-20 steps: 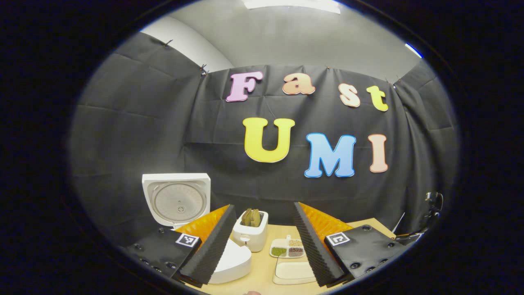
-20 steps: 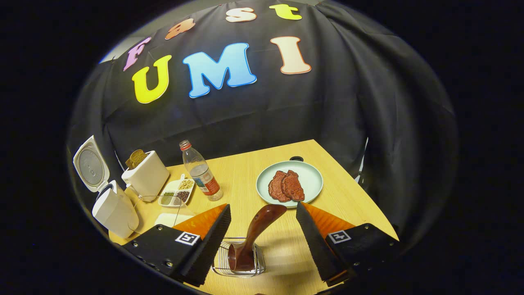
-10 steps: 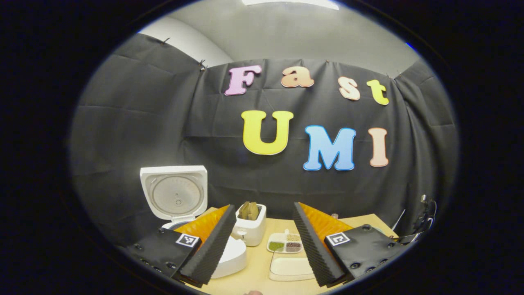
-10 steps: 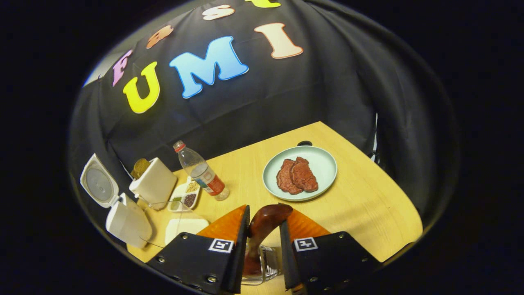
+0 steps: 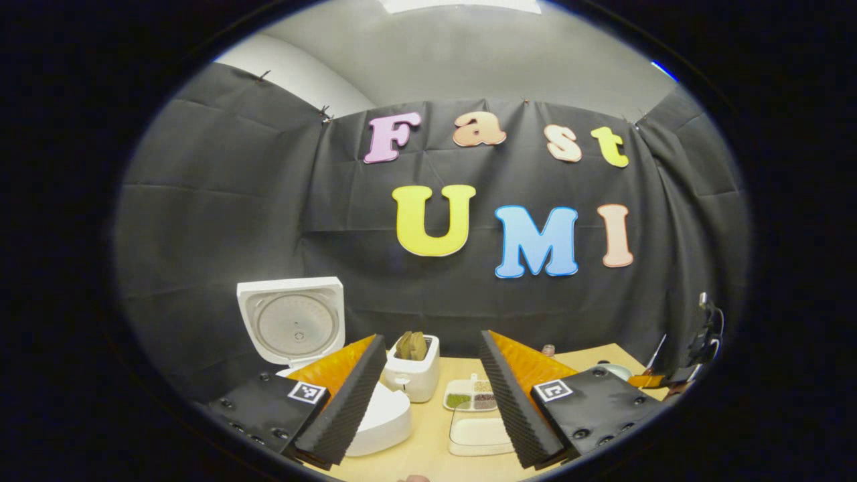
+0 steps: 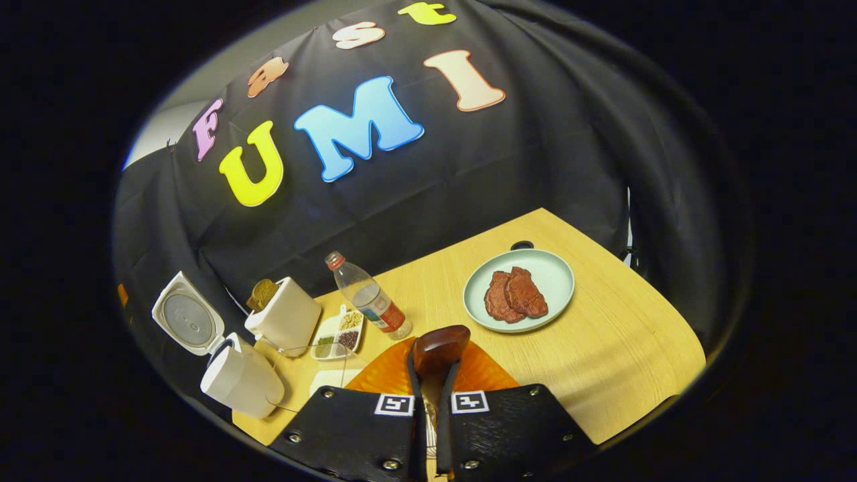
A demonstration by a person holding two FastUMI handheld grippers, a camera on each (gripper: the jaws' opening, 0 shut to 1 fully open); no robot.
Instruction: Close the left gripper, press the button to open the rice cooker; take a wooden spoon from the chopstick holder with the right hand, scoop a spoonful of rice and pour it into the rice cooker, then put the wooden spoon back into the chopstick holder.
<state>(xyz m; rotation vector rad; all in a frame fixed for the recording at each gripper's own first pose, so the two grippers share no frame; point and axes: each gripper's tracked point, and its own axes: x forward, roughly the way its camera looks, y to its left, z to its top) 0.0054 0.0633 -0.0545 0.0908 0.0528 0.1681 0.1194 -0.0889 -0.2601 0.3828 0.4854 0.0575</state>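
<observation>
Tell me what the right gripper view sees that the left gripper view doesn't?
Right gripper view: the wooden spoon handle clamped in the right gripper, its jaws shut, and two meat slices on a plate. Left gripper view: the left gripper with open jaws, holding nothing, and a ceiling light. Both: the rice cooker with its lid up, the white toaster and the divided dish.

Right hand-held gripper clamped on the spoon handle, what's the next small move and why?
Probably lift straight up: the right hand-held gripper is shut on the wooden spoon, and the rice cooker lid already stands open, so rice scooping comes next.
</observation>
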